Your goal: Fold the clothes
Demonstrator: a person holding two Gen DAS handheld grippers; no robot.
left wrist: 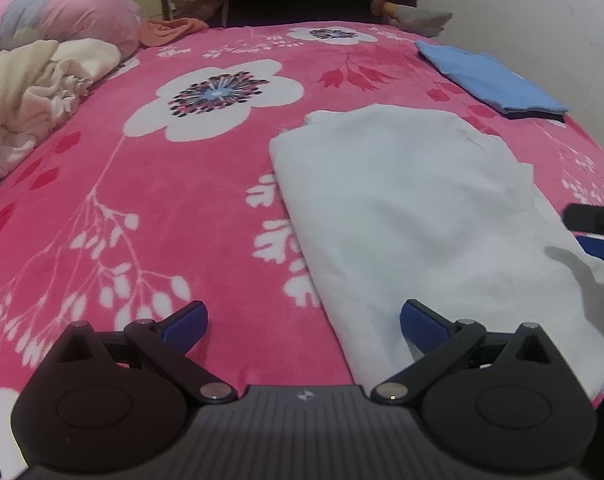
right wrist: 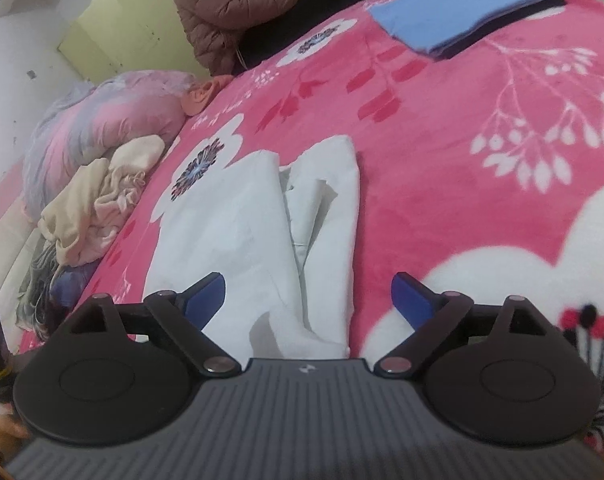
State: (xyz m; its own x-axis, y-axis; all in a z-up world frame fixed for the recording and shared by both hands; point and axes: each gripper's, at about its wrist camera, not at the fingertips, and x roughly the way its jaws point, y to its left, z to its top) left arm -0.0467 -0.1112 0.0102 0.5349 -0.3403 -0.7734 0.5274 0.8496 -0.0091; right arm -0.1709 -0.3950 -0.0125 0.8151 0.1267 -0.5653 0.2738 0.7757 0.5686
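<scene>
Both the left gripper [left wrist: 304, 322] and right gripper [right wrist: 308, 294] gape wide and empty over the half-folded white cotton garment [right wrist: 261, 232] on the pink flowered fleece blanket [left wrist: 141, 220], so the next fold probably calls for pinching its near edge and carrying it far.

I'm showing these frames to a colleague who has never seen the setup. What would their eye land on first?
Probably the bright pink floral blanket that fills both views, with a half-folded white garment lying on it just ahead of both open grippers. Then the folded blue garment near the far edge by the wall, and the crumpled cream clothes beside a pink pillow on the other side.
</scene>
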